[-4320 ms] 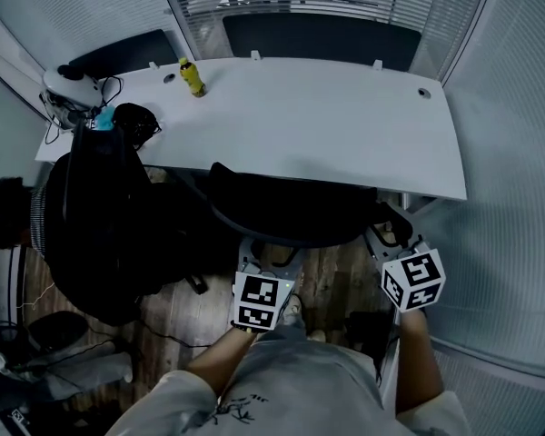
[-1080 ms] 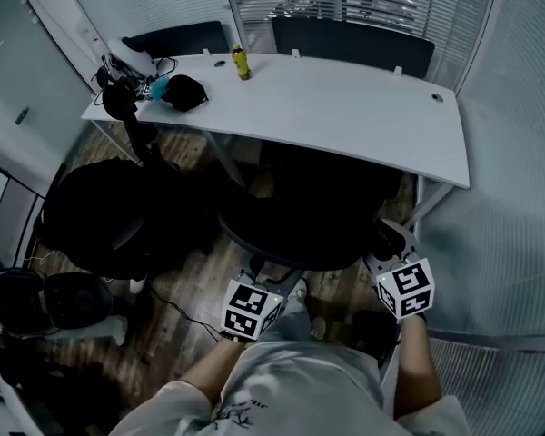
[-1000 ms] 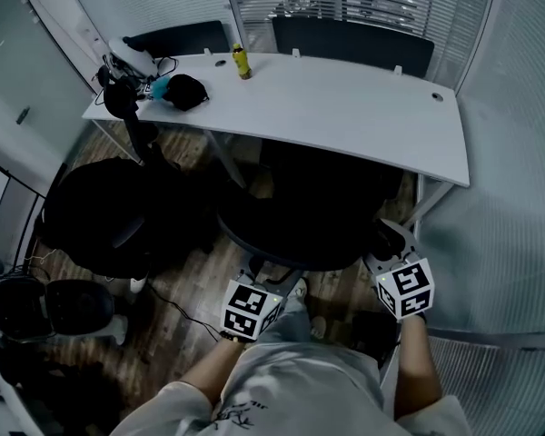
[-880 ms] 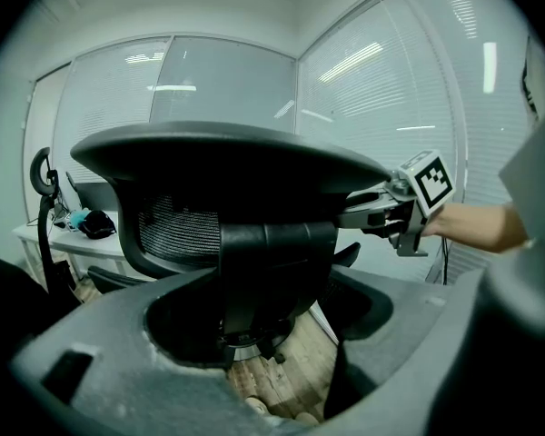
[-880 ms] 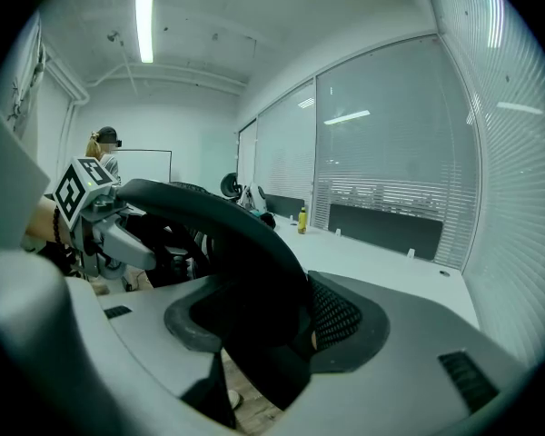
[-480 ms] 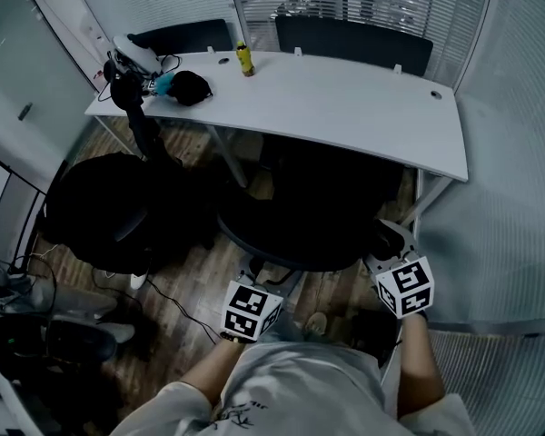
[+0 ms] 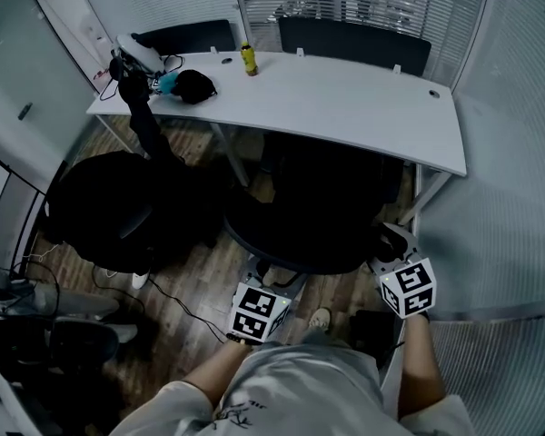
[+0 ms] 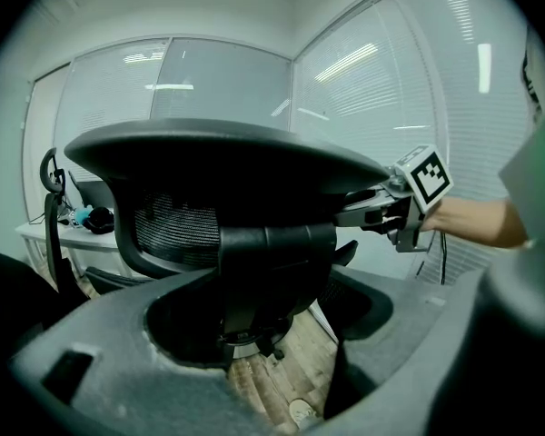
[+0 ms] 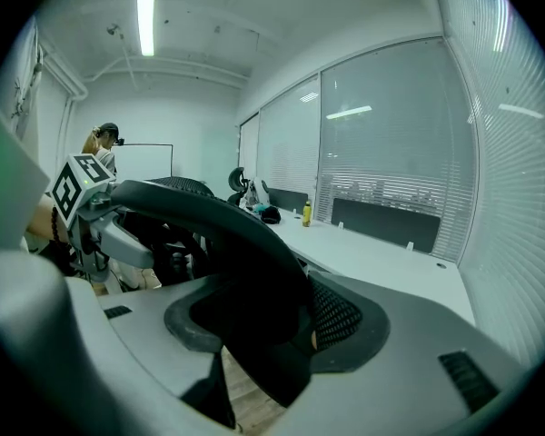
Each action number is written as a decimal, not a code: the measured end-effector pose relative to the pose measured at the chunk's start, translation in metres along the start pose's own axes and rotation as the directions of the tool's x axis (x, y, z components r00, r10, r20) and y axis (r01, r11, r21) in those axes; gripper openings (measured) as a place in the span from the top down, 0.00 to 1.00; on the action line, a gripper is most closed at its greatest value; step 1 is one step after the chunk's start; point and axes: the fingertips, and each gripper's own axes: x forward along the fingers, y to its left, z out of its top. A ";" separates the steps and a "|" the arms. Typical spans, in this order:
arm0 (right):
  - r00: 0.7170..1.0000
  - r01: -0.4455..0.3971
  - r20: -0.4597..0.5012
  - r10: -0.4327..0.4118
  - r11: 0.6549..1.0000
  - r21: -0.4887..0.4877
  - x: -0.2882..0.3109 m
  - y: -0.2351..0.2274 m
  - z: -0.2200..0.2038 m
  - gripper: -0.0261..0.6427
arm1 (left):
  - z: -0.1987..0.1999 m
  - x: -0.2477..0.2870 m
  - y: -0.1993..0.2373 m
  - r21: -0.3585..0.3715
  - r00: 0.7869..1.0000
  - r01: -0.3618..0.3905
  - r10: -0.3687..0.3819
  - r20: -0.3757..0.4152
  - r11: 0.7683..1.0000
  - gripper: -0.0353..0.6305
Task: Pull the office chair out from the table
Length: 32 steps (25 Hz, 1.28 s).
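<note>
The black office chair (image 7: 320, 209) stands in front of the white table (image 7: 345, 107), its seat partly under the near edge and its curved backrest rim toward me. My left gripper (image 7: 265, 280) is at the left end of that rim and my right gripper (image 7: 391, 248) at the right end. In the left gripper view the backrest (image 8: 227, 157) fills the gap of the left gripper (image 8: 263, 325), whose jaws are closed on it. In the right gripper view the rim (image 9: 218, 221) runs through the right gripper (image 9: 263, 325), which is shut on it.
A second black chair (image 7: 109, 212) stands to the left on the wooden floor, with cables around it. A yellow bottle (image 7: 249, 59), a black bag (image 7: 195, 84) and a headset (image 7: 138, 54) lie on the table. Blinds and glass walls close in the right side.
The chair has come out from under the table toward me since the oldest frame. Over the last second both grippers shifted only slightly, the left one a little to the right.
</note>
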 end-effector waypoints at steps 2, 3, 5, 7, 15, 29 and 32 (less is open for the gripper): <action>1.000 0.003 -0.003 -0.003 1.000 0.003 -0.004 0.007 0.000 0.64 | -0.003 -0.007 -0.002 0.001 1.000 0.005 -0.005 -0.005 1.000 0.47; 1.000 0.006 -0.003 -0.006 1.000 0.005 -0.006 0.011 0.000 0.64 | -0.004 -0.011 -0.003 0.001 1.000 0.007 -0.007 -0.006 1.000 0.47; 1.000 0.010 -0.003 -0.010 1.000 0.008 -0.011 0.020 0.000 0.64 | -0.007 -0.020 -0.004 0.002 1.000 0.012 -0.012 -0.005 1.000 0.47; 1.000 0.014 -0.003 -0.014 1.000 0.011 -0.016 0.029 0.000 0.64 | -0.010 -0.030 -0.006 0.003 1.000 0.018 -0.018 -0.003 1.000 0.47; 1.000 0.029 -0.003 -0.029 0.999 0.016 -0.038 0.067 -0.002 0.64 | -0.026 -0.069 -0.014 0.011 0.999 0.033 -0.033 0.000 0.999 0.47; 0.999 0.052 0.008 -0.052 0.998 0.021 -0.085 0.132 -0.013 0.64 | -0.056 -0.137 -0.041 0.030 0.998 0.055 -0.055 -0.003 0.998 0.47; 0.998 0.055 0.013 -0.055 0.998 0.019 -0.092 0.145 -0.014 0.64 | -0.062 -0.150 -0.044 0.033 0.998 0.060 -0.060 -0.001 0.998 0.47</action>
